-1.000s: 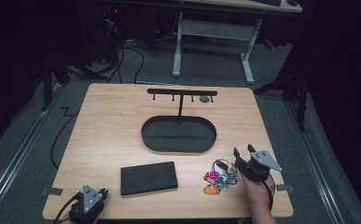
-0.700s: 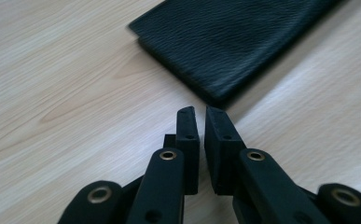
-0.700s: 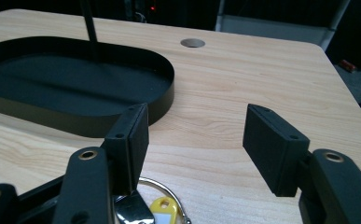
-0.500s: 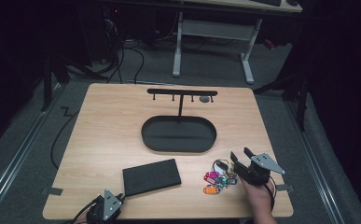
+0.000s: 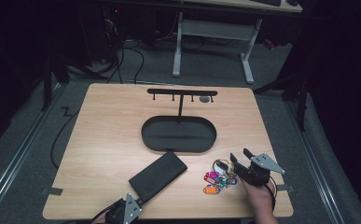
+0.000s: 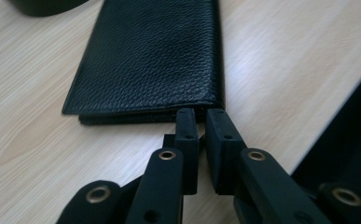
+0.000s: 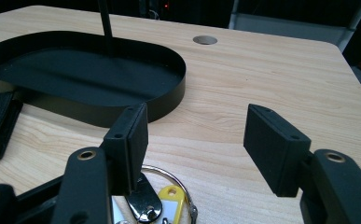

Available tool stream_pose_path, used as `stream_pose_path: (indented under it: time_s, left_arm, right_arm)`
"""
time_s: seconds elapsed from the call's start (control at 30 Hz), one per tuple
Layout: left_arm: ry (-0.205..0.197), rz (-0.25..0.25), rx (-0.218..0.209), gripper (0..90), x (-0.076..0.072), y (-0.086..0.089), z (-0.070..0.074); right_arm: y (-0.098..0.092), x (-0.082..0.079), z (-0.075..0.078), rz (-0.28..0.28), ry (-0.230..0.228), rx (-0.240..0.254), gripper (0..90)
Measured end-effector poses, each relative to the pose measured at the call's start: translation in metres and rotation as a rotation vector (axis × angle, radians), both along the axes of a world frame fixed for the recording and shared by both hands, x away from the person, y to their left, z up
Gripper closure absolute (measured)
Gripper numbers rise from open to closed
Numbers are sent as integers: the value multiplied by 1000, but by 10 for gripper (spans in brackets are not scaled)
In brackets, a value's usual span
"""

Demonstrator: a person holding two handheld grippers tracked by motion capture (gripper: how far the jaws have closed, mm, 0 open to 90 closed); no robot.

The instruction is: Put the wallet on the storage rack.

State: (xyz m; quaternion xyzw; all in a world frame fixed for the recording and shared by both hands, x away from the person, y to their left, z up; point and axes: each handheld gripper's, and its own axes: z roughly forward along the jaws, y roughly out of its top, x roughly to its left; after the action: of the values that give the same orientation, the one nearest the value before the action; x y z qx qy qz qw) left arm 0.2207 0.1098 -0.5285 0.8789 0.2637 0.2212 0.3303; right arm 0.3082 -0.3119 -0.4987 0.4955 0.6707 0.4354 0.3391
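Black oval tray (image 5: 146, 140) sits mid-table, shallow wall all round; a thin post rises from its floor to a crossbar with small hooks (image 5: 182, 92). Tray floor bare in both the high view and the right gripper view.

Black leather wallet (image 5: 158, 175) lies flat on the table (image 5: 103, 140), outside the tray, just beside its near rim, angled. Left gripper (image 5: 124, 212) at the table's near edge: jaws drawn together with a slim gap between them, tips touching the wallet's near edge, nothing between the pads.

Bunch of keys with coloured tags (image 5: 218, 177) on the table right of the wallet, outside the tray. Right gripper (image 5: 239, 161) stands over it, jaws well apart, nothing held; key ring below the left jaw.
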Motion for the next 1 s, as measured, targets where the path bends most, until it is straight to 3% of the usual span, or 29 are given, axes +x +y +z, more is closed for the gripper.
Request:
stream_pose_path:
  time_s: [0.2, 0.3, 0.47, 0.53, 0.7, 0.73, 0.8, 1.0]
  left_arm:
    - [-1, -72, 12, 802, -6, -11, 2]
    - [-6, -84, 6, 783, -9, -7, 5]
    - [-21, -50, -44, 786, -8, 5, 13]
    - [-49, -30, -64, 762, -4, 9, 18]
    - [-70, -20, -77, 645, 5, 3, 20]
    - [-75, -30, -86, 580, 11, -2, 21]
    - [-81, -38, -88, 537, 14, -5, 21]
    - [-86, -91, -77, 472, 30, -25, 16]
  right_arm:
    - [-1, -1, -1, 7, 17, -4, 402]
    - [-3, -3, -2, 0, 14, -2, 402]
    - [-7, -5, -3, -1, 29, 1, 403]
    - [-9, -6, -5, 5, 49, -3, 401]
    - [-13, -10, -7, 13, 69, -17, 399]
    - [-15, -14, -9, 19, 78, -29, 398]
    - [-18, -19, -11, 24, 88, -44, 397]
    - [-31, -36, -13, 7, 98, -58, 396]
